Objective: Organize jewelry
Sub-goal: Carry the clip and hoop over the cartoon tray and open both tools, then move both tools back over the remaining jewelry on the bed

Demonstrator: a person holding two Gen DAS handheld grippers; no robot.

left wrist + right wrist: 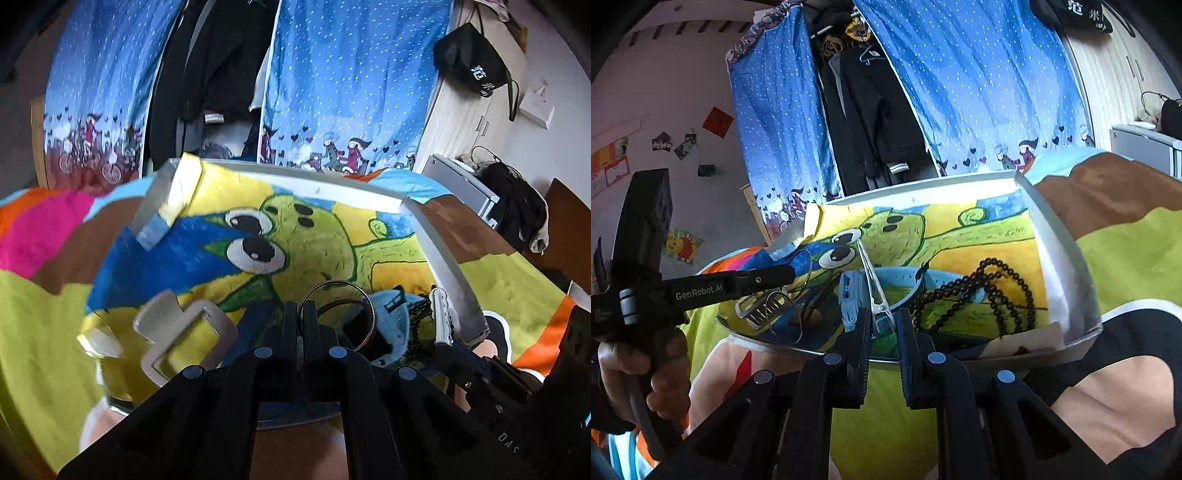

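Note:
A white-rimmed tray (295, 176) lined with a cartoon drawing holds the jewelry. My left gripper (301, 314) is shut on a thin silver bangle (364, 291) that stands upright just above the tray floor. Beside it lie a white hair claw (184, 332), a light blue watch (393, 317) and black beads (421, 325). In the right wrist view my right gripper (882, 328) is shut on the end of a white hair clip (871, 284), over the blue watch (851, 295). The black beads (997, 291) lie to its right, and the left gripper (786, 275) reaches in from the left.
The tray (1060, 258) rests on a colourful blanket (37, 314), seemingly on a lap. A hand (628, 369) holds the left gripper's handle. Blue dotted curtains (351, 74) and hanging dark clothes (218, 74) stand behind. A white cabinet (476, 110) is at the right.

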